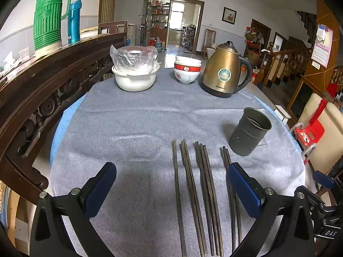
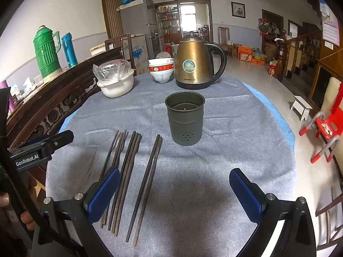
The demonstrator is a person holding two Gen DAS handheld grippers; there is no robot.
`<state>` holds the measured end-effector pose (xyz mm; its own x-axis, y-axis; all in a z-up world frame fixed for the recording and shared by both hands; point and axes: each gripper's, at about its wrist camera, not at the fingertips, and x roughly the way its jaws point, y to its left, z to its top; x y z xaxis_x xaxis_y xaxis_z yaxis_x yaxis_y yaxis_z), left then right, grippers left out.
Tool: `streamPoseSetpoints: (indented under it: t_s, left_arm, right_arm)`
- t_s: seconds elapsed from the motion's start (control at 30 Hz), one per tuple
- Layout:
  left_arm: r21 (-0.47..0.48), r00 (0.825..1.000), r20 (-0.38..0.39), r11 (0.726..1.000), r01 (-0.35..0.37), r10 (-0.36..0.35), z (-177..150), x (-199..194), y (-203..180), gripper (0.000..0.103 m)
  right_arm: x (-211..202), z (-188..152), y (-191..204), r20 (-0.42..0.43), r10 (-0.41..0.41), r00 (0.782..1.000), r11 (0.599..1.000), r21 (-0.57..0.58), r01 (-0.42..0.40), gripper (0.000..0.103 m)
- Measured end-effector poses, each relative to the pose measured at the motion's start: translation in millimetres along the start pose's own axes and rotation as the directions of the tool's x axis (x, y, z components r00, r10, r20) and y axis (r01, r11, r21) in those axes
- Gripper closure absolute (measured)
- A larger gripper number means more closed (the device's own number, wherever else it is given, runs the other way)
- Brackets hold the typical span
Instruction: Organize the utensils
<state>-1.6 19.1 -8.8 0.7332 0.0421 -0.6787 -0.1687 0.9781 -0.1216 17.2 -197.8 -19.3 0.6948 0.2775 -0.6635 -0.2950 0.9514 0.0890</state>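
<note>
Several dark chopsticks (image 1: 199, 194) lie side by side on the grey cloth (image 1: 133, 132), pointing away from me. A dark metal utensil holder (image 1: 249, 131) stands upright and empty to their right. My left gripper (image 1: 171, 169) is open, hovering low over the near ends of the chopsticks, with its right pad over the rightmost pair. In the right wrist view the chopsticks (image 2: 130, 171) lie left of centre and the holder (image 2: 184, 117) stands straight ahead. My right gripper (image 2: 174, 175) is open above the cloth, its left pad above the leftmost sticks.
A brass kettle (image 1: 225, 70), stacked bowls (image 1: 187, 69) and a white bowl with a plastic-wrapped dish (image 1: 135, 72) stand at the table's far side. A carved wooden rail (image 1: 42, 98) runs along the left. A red stool (image 2: 325, 128) and a chair stand right of the table.
</note>
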Motion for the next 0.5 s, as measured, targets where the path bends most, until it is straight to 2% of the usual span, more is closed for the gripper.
streamPoseSetpoints:
  t_s: [0.5]
  left_arm:
    - [0.006,1.000,-0.010,1.000,0.005,-0.005,-0.3,3.2,-2.4,0.000]
  right_arm:
    - [4.4,-3.4,-2.2,-0.020,0.012,1.000,1.000,0.009,-0.012,0.000]
